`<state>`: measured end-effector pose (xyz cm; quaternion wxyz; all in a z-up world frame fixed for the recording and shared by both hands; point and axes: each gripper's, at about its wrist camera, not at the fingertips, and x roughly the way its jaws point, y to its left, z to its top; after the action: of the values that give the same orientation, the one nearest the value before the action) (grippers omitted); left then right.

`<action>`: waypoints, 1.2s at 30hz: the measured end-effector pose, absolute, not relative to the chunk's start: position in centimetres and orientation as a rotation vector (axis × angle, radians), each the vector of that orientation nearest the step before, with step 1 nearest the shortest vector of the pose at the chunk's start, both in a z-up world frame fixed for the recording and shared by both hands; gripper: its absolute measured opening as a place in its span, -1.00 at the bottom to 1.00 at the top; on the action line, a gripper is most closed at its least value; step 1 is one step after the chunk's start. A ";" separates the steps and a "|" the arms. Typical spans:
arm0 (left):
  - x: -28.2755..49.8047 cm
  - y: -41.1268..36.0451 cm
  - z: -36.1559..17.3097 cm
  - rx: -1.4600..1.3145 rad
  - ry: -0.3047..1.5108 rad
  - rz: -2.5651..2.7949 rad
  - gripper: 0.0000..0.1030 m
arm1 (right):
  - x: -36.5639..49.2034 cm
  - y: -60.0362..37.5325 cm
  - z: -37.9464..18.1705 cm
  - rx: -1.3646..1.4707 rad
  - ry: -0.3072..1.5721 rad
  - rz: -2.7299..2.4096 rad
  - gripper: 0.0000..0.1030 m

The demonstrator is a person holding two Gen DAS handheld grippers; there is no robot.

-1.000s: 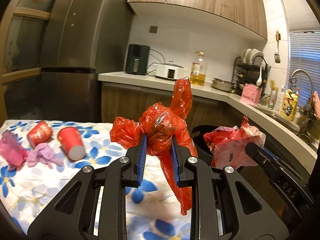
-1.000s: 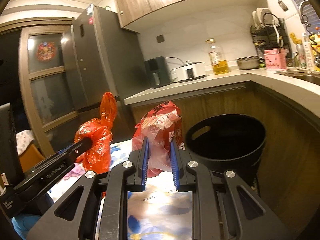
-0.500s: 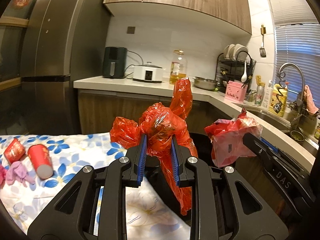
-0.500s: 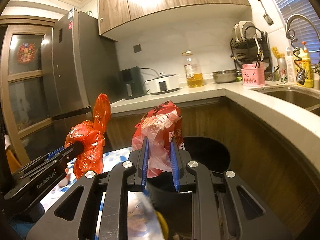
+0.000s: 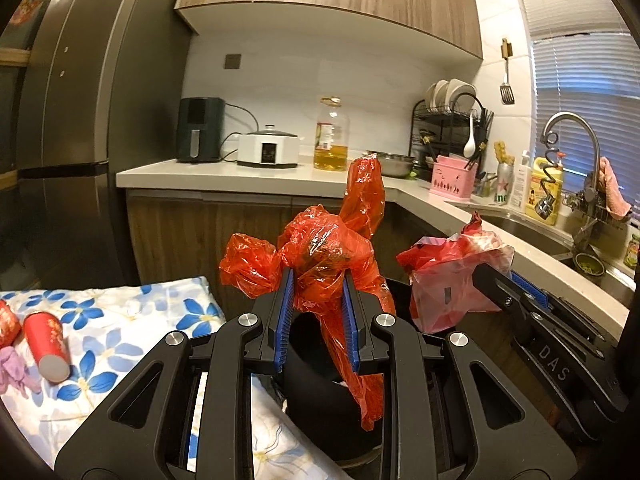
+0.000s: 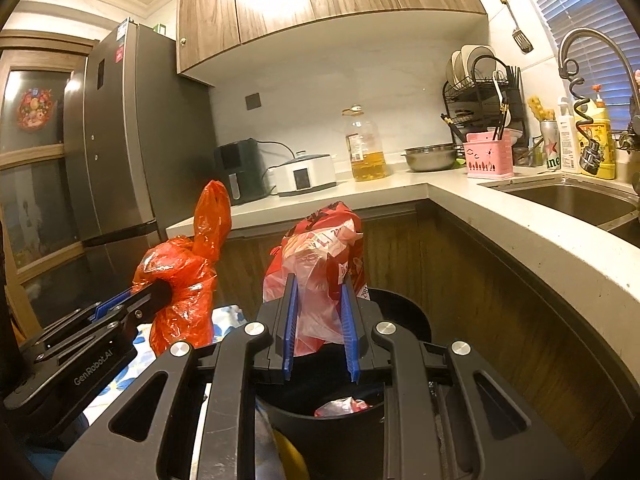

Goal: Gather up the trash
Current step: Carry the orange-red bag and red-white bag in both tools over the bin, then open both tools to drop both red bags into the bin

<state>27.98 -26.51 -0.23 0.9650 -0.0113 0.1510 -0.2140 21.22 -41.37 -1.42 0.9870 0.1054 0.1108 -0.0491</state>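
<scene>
left wrist view: the left gripper (image 5: 316, 316) clamped a red bag (image 5: 320, 256) at frame centre, above the black bin (image 5: 320, 408) wedged between the floral table (image 5: 132, 320) edge and the counter (image 6: 520, 232). right wrist view: the right gripper (image 6: 320, 328) pinched a pink bag (image 6: 320, 272) over the bin's mouth; crumpled trash (image 6: 340, 406) lay inside.

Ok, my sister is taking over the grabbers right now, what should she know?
Left gripper: shut on the orange bag, held over the black bin.
Right gripper: shut on the pink-red bag, also over the bin.
Done: both bags carried to the bin; some trash already lies inside.
Left: open both grippers so the bags drop in. Then fetch the red cup, the red can and the purple wad from the flowered tablecloth.
</scene>
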 end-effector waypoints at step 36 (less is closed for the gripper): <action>32.6 -29.7 -3.7 0.008 0.383 -0.539 -0.38 | 24.7 -43.4 -2.7 0.224 0.250 -0.132 -0.29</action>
<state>32.58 -29.74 -3.71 0.9459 0.0037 0.1882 -0.2644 24.74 -43.42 -2.68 0.9838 0.1112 0.1242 -0.0659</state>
